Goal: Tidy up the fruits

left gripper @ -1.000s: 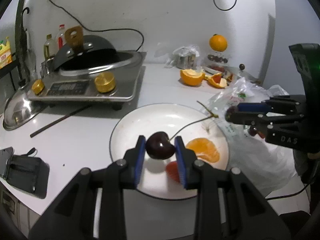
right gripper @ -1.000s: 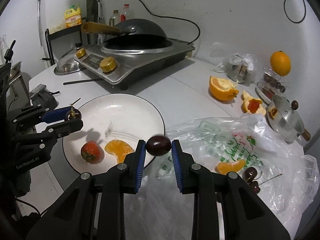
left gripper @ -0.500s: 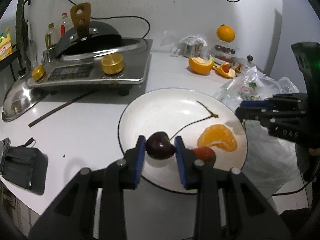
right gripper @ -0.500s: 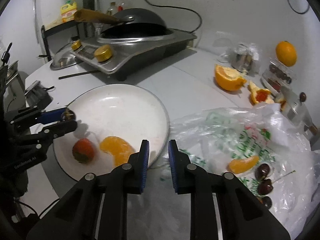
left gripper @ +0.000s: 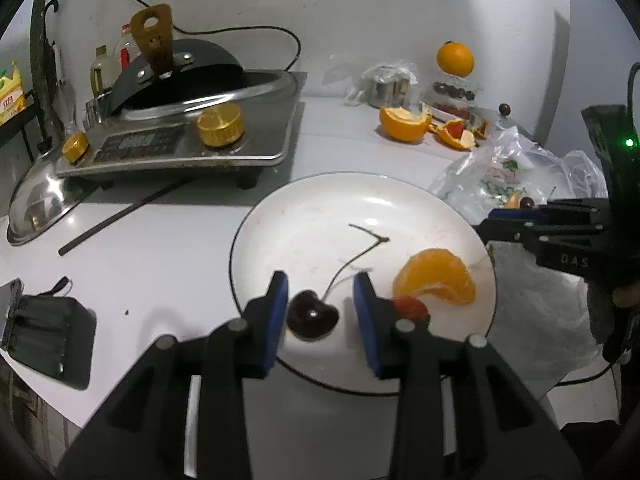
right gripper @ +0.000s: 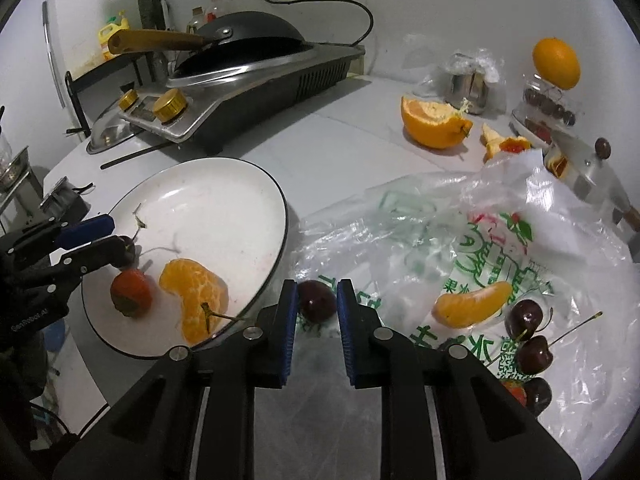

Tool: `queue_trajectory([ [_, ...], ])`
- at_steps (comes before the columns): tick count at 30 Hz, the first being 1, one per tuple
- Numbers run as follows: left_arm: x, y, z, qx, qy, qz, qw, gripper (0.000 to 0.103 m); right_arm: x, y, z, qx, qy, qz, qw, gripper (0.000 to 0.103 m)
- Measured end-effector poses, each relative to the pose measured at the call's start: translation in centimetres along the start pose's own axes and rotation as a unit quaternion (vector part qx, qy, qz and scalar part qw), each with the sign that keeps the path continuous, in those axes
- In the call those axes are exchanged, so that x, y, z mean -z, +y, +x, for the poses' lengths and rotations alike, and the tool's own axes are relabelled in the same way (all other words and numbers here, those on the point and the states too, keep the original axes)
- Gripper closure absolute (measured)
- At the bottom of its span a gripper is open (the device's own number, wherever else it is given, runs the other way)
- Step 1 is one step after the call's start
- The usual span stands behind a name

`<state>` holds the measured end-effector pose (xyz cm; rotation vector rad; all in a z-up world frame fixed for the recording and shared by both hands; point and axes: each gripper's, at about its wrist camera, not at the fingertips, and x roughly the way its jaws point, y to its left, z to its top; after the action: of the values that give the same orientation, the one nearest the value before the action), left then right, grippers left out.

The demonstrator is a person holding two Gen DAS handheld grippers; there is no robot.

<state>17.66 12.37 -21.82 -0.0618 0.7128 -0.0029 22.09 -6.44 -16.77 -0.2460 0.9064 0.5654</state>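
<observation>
A white plate holds an orange segment, a strawberry and a dark stemmed cherry. My left gripper is open around that cherry, which rests on the plate. My right gripper is shut on a dark cherry just right of the plate's rim, above a clear plastic bag. The bag holds another orange segment and several cherries.
An induction cooker with a black wok stands at the back left. A half orange peel, a whole orange, a steel lid and a black case lie around the table.
My left gripper lowered over the plate and opened, letting the stemmed cherry rest on it. My right gripper moved along the plate's rim over the bag and holds a cherry.
</observation>
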Motion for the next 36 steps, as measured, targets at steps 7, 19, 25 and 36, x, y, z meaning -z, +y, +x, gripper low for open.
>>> queue_trajectory([
  [7,-0.4,-0.7,-0.2,-0.007,-0.003,0.006,1.0,0.067,0.7,-0.2,0.0,-0.006,0.012,-0.039,0.999,0.073],
  [19,-0.8,-1.3,-0.2,-0.015,-0.003,0.004,0.9999,0.067,0.3,1.0,2.0,-0.003,0.028,-0.114,0.993,0.066],
  [25,-0.7,-0.9,-0.5,-0.015,-0.007,0.002,0.9999,0.067,0.5,1.2,2.4,0.0,0.027,-0.115,0.993,0.075],
  [36,-0.1,-0.2,-1.6,-0.004,-0.019,-0.008,0.9998,0.067,0.2,0.8,-0.5,0.031,0.003,-0.095,0.995,0.076],
])
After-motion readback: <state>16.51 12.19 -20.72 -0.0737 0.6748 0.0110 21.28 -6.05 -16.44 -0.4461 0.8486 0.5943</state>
